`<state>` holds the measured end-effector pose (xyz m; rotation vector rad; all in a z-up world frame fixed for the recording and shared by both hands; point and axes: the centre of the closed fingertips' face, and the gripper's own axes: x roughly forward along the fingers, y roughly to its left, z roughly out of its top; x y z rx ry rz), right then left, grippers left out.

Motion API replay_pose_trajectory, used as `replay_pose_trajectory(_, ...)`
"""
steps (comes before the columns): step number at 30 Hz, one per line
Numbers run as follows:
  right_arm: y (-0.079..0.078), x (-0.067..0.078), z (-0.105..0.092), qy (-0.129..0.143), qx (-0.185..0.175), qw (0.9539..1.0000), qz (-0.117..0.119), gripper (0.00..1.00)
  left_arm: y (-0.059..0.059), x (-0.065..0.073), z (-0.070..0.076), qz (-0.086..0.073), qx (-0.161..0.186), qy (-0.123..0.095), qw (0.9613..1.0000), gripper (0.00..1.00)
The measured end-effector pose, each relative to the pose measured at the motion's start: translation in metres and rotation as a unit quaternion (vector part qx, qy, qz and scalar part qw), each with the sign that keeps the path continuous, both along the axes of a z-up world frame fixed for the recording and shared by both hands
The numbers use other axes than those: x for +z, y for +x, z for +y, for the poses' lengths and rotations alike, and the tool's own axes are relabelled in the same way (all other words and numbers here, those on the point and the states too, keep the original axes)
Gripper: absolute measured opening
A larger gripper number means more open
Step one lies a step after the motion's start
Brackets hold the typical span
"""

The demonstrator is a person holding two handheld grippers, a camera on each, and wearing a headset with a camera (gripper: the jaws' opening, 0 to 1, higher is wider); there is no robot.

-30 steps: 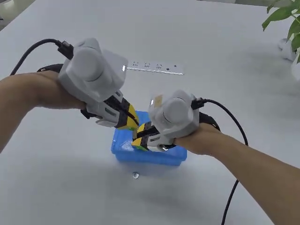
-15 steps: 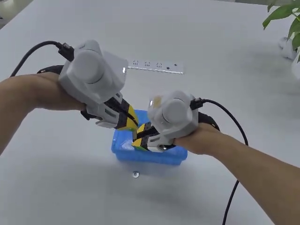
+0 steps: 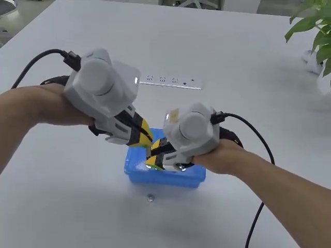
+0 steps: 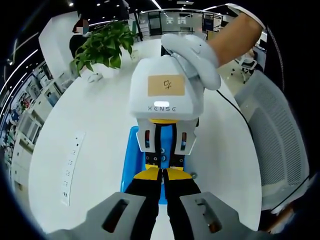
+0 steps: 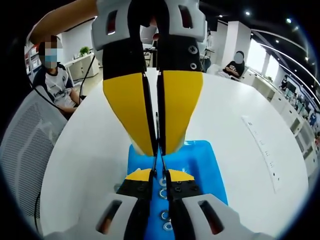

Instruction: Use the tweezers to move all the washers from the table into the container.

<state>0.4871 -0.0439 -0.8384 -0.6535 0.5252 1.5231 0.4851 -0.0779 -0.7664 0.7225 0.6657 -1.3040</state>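
Note:
Over the blue container, my left gripper and my right gripper meet tip to tip. The thin metal tweezers run between the left gripper's yellow jaws and down into my right gripper. Both pairs of jaws are pressed together on them. Several washers lie inside the blue container. One washer rests on the white table just in front of the container. In the left gripper view my left gripper touches the right gripper's jaws above the blue container.
A white power strip lies on the table behind the grippers. A potted plant stands at the far right edge. Cables trail from both grippers. People sit on chairs beyond the table in the right gripper view.
Both grippers stay tip to tip over the container. The head camera has shifted a little, so the picture sits slightly lower.

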Motion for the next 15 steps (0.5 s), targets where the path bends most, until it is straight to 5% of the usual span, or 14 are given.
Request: replay_pose_trajectory(15,-0.014,0.023,-0.007,0.008,-0.008,0.9998,-0.019,0.12,-0.017,0.021,-0.006,-0.017,-0.007,0.0,0.9998,0.05)
